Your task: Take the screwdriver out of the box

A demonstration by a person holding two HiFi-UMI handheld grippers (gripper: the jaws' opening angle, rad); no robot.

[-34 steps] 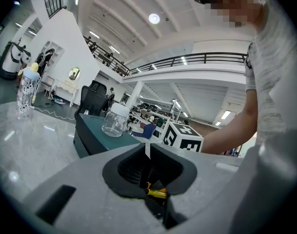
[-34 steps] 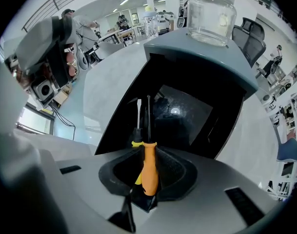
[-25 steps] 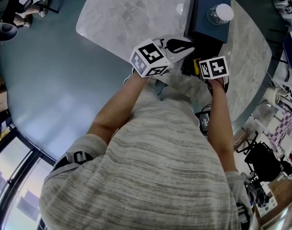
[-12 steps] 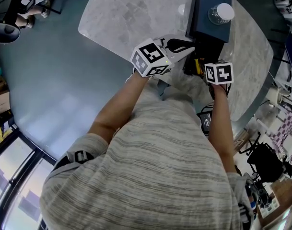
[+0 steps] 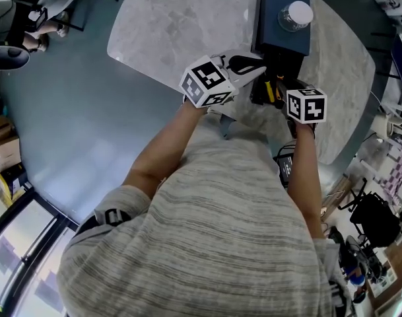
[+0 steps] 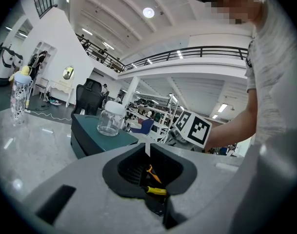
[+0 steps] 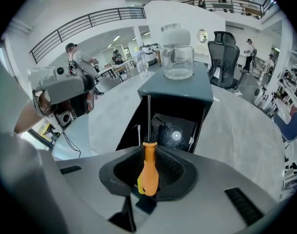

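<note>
Marble table [image 5: 174, 25] bears the open box [image 7: 175, 123]; right gripper [image 7: 149, 152] clenches the screwdriver [image 7: 149, 172] by its handle, shaft pointing up-frame across the box.

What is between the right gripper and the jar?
In the right gripper view: the screwdriver held in the right gripper, its shaft pointing toward the jar, and the open box behind it.

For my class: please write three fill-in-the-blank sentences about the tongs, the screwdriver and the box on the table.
1. The right tongs grip the metal-shafted screwdriver by its ____ handle.
2. The clear glass jar standing on the dark teal box has a ____ lid.
3. The left tongs are ____ (open or shut).

Missing words: orange; white; shut.
</note>
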